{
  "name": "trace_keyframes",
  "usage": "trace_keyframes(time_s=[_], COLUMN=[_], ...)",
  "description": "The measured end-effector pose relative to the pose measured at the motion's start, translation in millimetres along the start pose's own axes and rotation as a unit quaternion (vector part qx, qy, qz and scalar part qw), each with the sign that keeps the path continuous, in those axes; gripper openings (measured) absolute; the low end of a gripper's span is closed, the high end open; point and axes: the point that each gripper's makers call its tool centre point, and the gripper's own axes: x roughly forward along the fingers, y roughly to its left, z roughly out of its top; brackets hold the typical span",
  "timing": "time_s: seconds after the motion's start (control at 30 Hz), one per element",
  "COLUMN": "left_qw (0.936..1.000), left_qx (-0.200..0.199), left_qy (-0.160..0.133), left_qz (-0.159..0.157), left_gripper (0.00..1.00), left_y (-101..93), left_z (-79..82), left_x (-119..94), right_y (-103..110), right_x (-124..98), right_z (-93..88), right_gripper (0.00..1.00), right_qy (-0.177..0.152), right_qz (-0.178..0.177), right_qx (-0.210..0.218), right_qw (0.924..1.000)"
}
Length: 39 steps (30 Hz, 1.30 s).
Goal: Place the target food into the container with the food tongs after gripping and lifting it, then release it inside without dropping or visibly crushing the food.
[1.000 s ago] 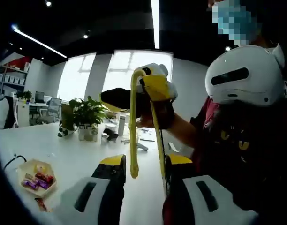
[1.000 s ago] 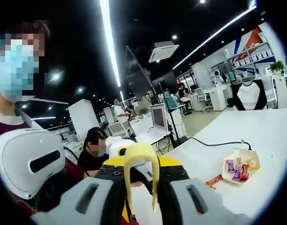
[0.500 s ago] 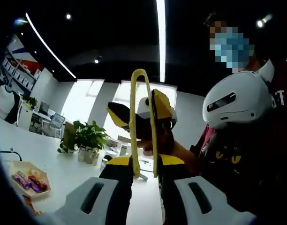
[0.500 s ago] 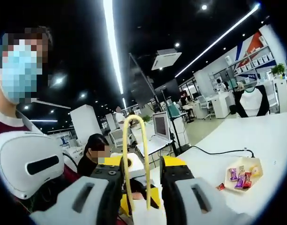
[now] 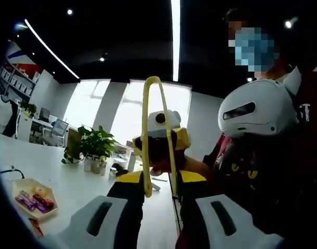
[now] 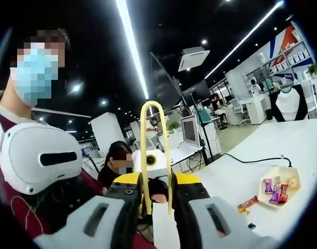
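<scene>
Yellow tongs (image 5: 146, 129) stand upright between my left gripper's (image 5: 161, 179) jaws, loop at the top. Both jaws sit against the arms, and one arm runs down deep between them. In the right gripper view the same tongs (image 6: 143, 145) rise between my right gripper's (image 6: 157, 179) jaws, which flank the arms closely; whether they press I cannot tell. The grippers face each other, so the right gripper (image 5: 158, 148) and left gripper (image 6: 148, 161) each appear behind the tongs. A beige dish (image 5: 18, 187) (image 6: 292, 174) of wrapped sweets sits on the white table.
A loose wrapped sweet (image 6: 246, 203) lies beside the dish on the white table (image 6: 236, 176). A black cable (image 6: 251, 158) runs behind the dish. Potted plants (image 5: 94, 142) stand further back. A person with a white headset (image 5: 257, 111) is close behind the grippers.
In the left gripper view the right gripper has dropped from around the loop to behind the lower arms. In the right gripper view the jaws stand closer to the tongs' arms.
</scene>
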Motion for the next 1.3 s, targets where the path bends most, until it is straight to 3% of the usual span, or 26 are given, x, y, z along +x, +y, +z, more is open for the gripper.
trace_keyframes(time_s=[0.07, 0.13, 0.17, 0.2, 0.3, 0.33, 0.37, 0.43, 0.5, 0.53, 0.6, 0.67, 0.7, 0.73, 0.77, 0.87, 0.93, 1.0, 1.03, 1.1, 1.13, 1.17, 1.2, 1.23, 1.27, 1.3], left_qw=[1.0, 0.9997, 0.9993, 0.9986, 0.9929, 0.992, 0.9907, 0.9842, 0.9668, 0.9591, 0.9508, 0.9419, 0.9309, 0.9225, 0.9074, 0.8869, 0.8888, 0.8903, 0.8939, 0.8928, 0.8887, 0.88, 0.8726, 0.8667, 0.858, 0.8491], left_qx=[-0.002, -0.001, -0.022, -0.032, -0.011, -0.022, -0.042, -0.028, -0.003, 0.007, 0.004, 0.005, 0.024, 0.035, 0.049, 0.069, 0.061, 0.06, 0.053, 0.051, 0.055, 0.071, 0.083, 0.088, 0.096, 0.107], left_qy=[0.003, 0.023, 0.028, 0.029, 0.044, 0.041, 0.033, 0.02, 0.034, 0.04, 0.053, 0.052, 0.063, 0.072, 0.087, 0.089, 0.073, 0.07, 0.072, 0.077, 0.089, 0.107, 0.125, 0.147, 0.178, 0.192], left_qz=[0.003, 0.012, 0.016, 0.029, 0.11, 0.118, 0.125, 0.174, 0.253, 0.28, 0.305, 0.332, 0.359, 0.378, 0.408, 0.448, 0.448, 0.446, 0.439, 0.441, 0.446, 0.457, 0.465, 0.468, 0.472, 0.48], left_gripper=[0.27, 0.27, 0.27, 0.28, 0.39, 0.51, 0.54, 0.45, 0.44, 0.45, 0.48, 0.47, 0.47, 0.47, 0.46, 0.45, 0.45, 0.45, 0.45, 0.45, 0.45, 0.45, 0.45, 0.45, 0.46, 0.47], left_y=[2.9, 8.5, 12.2, 17.0, 47.5, 50.8, 53.2, 67.8, 83.7, 89.4, 93.3, 97.5, 101.2, 103.5, 107.4, 108.9, 105.1, 101.1, 98.3, 95.3, 93.6, 93.7, 93.3, 93.0, 92.1, 92.2], left_z=[-1.6, -9.9, -13.2, -15.1, -24.7, -26.7, -26.6, -23.4, -24.2, -23.9, -25.6, -20.2, -16.7, -15.2, -14.5, -10.4, -8.3, -8.8, -10.8, -12.2, -13.6, -13.3, -13.2, -14.8, -15.4, -12.7], left_x=[0, -2, -4, -4, -20, -26, -33, -61, -100, -115, -142, -161, -177, -187, -202, -222, -224, -225, -223, -224, -227, -232, -236, -240, -245, -251], right_y=[-5, -10, -13, -21, -44, -57, -71, -106, -152, -162, -175, -184, -192, -198, -200, -215, -220, -228, -231, -237, -241, -243, -242, -247, -250, -250], right_x=[3, 5, 4, 3, -2, -4, -8, -23, -45, -49, -52, -55, -56, -55, -50, -45, -36, -31, -28, -28, -28, -25, -18, -23, -25, -23], right_z=[-14.0, -15.8, -18.1, -18.5, -23.4, -21.4, -20.9, -26.4, -41.2, -46.7, -57.3, -64.7, -73.1, -84.3, -90.5, -115.4, -130.0, -146.7, -155.2, -170.5, -177.5, -182.4, -183.2, -187.8, -188.7, -187.3], right_gripper=[0.21, 0.2, 0.19, 0.19, 0.2, 0.2, 0.2, 0.2, 0.2, 0.2, 0.19, 0.19, 0.2, 0.2, 0.2, 0.2, 0.2, 0.19, 0.19, 0.19, 0.18, 0.18, 0.18, 0.18, 0.18, 0.19], right_qy=[0.025, 0.019, 0.019, 0.009, -0.01, -0.036, -0.05, -0.055, -0.051, -0.062, -0.092, -0.105, -0.101, -0.098, -0.099, -0.08, -0.073, -0.059, -0.054, -0.052, -0.045, -0.05, -0.063, -0.05, -0.047, -0.06], right_qz=[-0.013, -0.02, -0.028, -0.042, -0.087, -0.118, -0.149, -0.235, -0.349, -0.371, -0.386, -0.407, -0.427, -0.437, -0.434, -0.463, -0.462, -0.473, -0.474, -0.483, -0.486, -0.476, -0.453, -0.468, -0.472, -0.466], right_qx=[-0.04, -0.022, 0.009, 0.028, 0.013, 0.048, 0.059, 0.048, 0.029, 0.051, 0.082, 0.061, 0.032, 0.042, 0.04, 0.015, 0.016, -0.002, 0.004, 0.024, 0.016, 0.015, 0.025, 0.024, 0.006, 0.02], right_qw=[0.9988, 0.9994, 0.9994, 0.9987, 0.9961, 0.9912, 0.9858, 0.9693, 0.9352, 0.9252, 0.9143, 0.9054, 0.8982, 0.8932, 0.8948, 0.8824, 0.8837, 0.8789, 0.879, 0.8735, 0.8725, 0.8781, 0.8887, 0.8818, 0.8801, 0.8827])
